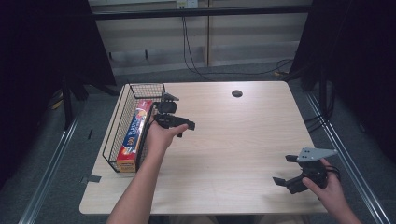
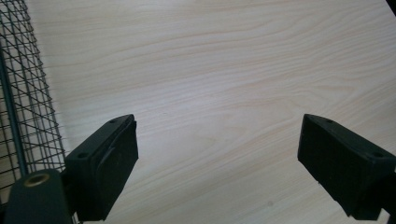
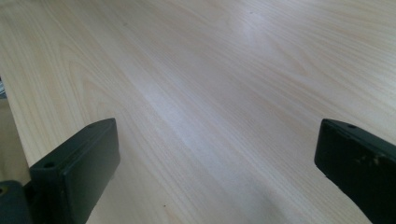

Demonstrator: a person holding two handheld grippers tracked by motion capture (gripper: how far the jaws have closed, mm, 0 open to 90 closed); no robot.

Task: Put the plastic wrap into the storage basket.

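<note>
Two tongs work over one pale worktop (image 1: 224,140): the left tongs (image 1: 177,122), jaws released, hover beside one wire basket (image 1: 122,112) holding one long box (image 1: 134,135), its print unreadable. Right tongs (image 1: 288,169), also released, sit near the front right corner, grasping nothing.

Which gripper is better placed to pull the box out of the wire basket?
Left. The left gripper is open beside the wire basket, next to the box lying inside. The right gripper, also open, is over the table's near right corner, far from it.
</note>
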